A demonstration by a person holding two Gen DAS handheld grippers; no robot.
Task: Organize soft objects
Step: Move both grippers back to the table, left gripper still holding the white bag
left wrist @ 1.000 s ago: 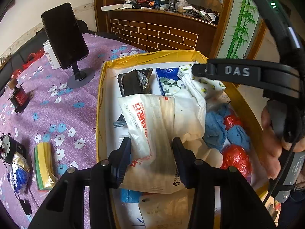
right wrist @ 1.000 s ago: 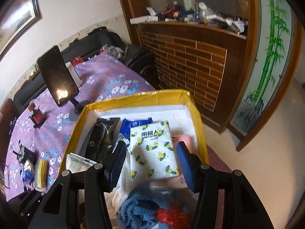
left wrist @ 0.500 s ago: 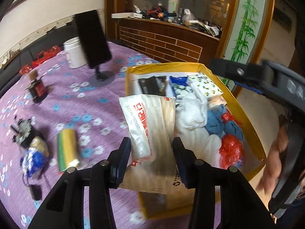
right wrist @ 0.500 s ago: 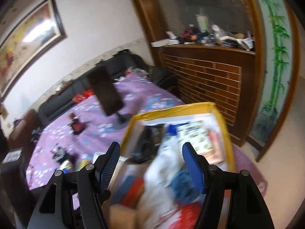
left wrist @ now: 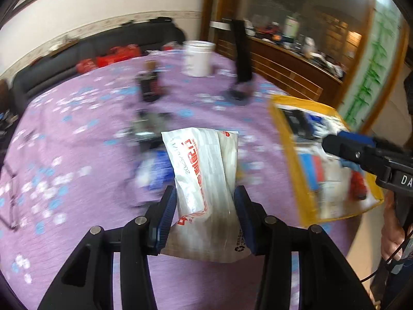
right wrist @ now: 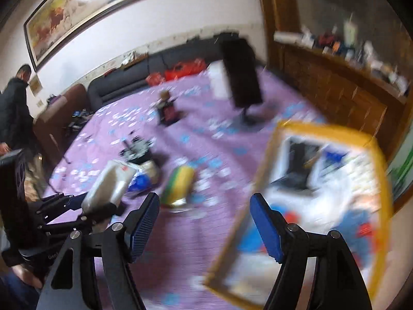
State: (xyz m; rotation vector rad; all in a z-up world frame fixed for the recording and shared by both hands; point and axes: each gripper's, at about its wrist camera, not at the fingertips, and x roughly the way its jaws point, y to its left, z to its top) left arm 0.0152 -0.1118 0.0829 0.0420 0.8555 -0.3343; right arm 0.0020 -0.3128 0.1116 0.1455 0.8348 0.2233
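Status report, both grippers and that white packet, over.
Left gripper shut on white packet, above purple cloth. Right gripper empty, jaws opening. Yellow-rimmed box alongside; nothing blocking.

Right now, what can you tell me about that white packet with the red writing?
The white packet is a soft, crinkly plastic pouch with red lettering down its front and a recycling mark near its bottom. It stands roughly upright, pinched at its lower half between the left gripper's two fingers, held over the purple flowered cloth, outside the yellow-rimmed box.
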